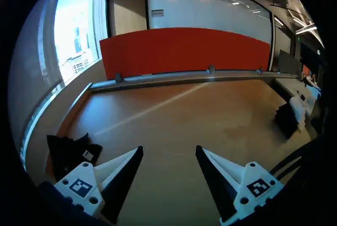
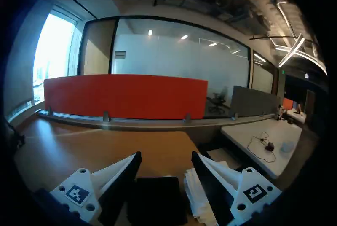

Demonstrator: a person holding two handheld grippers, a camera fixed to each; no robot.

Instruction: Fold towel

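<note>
In the right gripper view, a folded black towel (image 2: 158,200) lies on the wooden table just below and between my fingers. A stack of folded white towels (image 2: 197,194) sits against its right side. My right gripper (image 2: 165,155) is open above them and holds nothing. In the left gripper view, my left gripper (image 1: 168,152) is open over bare wooden table (image 1: 177,112). A crumpled black cloth (image 1: 69,152) with a small tag lies beside the left finger. A pile of black and white towels (image 1: 290,116) sits at the table's far right edge.
A red partition (image 1: 185,51) on a metal rail closes off the back of the table. Windows run along the left side. In the right gripper view, a white desk (image 2: 265,141) with a cable on it stands beyond the table's right edge.
</note>
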